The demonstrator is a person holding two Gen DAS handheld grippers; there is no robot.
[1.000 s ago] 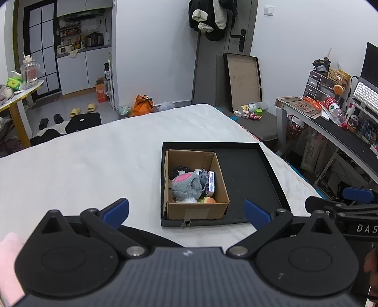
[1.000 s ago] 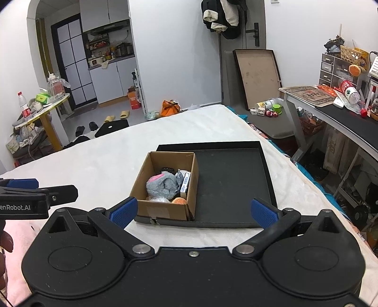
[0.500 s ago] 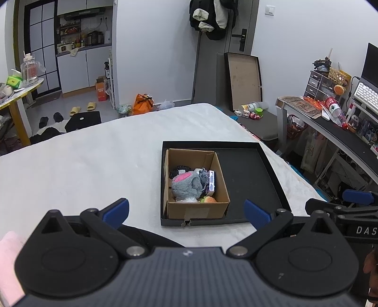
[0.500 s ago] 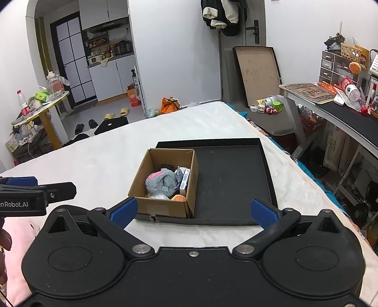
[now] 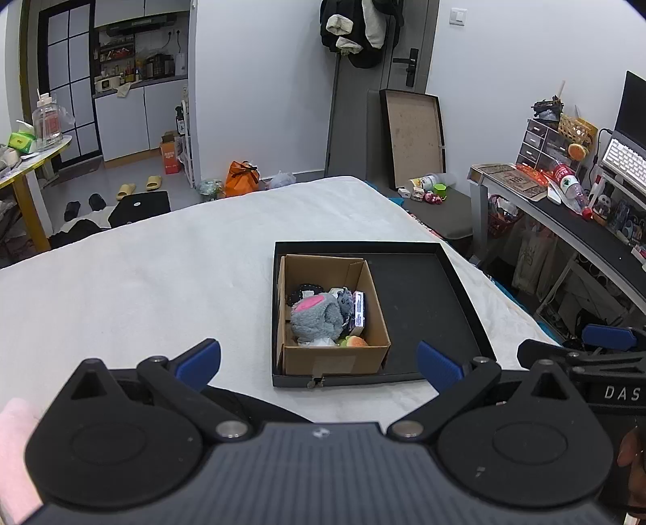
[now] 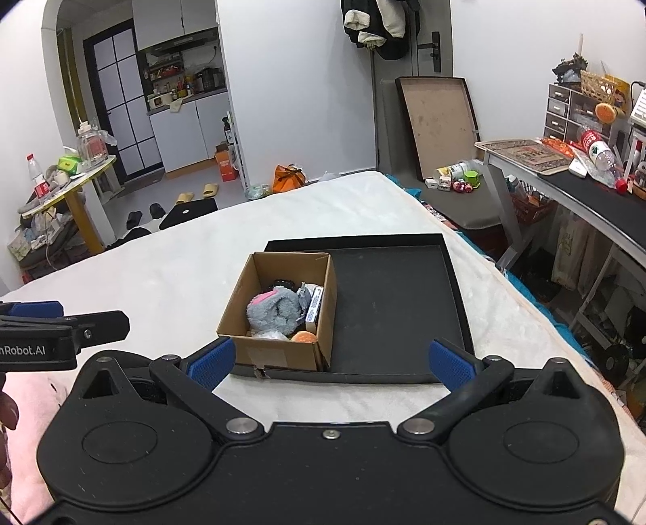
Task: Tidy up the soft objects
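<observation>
place: a small lived-in home, one studio room
sleeping: bed (image 5: 161,274) with a white cover fills the middle
cooking: kitchen nook (image 5: 137,72) with white cabinets behind a glass door
work: cluttered desk (image 5: 565,218) with a keyboard
entry: coats (image 5: 355,28) hung by the door, slippers (image 5: 137,187) on the floor

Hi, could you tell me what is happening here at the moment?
A person holds two grippers above a bed covered in white. Both the left gripper and the right gripper are open and hold nothing. Ahead of them a cardboard box sits in the left part of a black tray. A grey and pink plush toy and other small items lie in the box. Neither gripper touches anything.
</observation>
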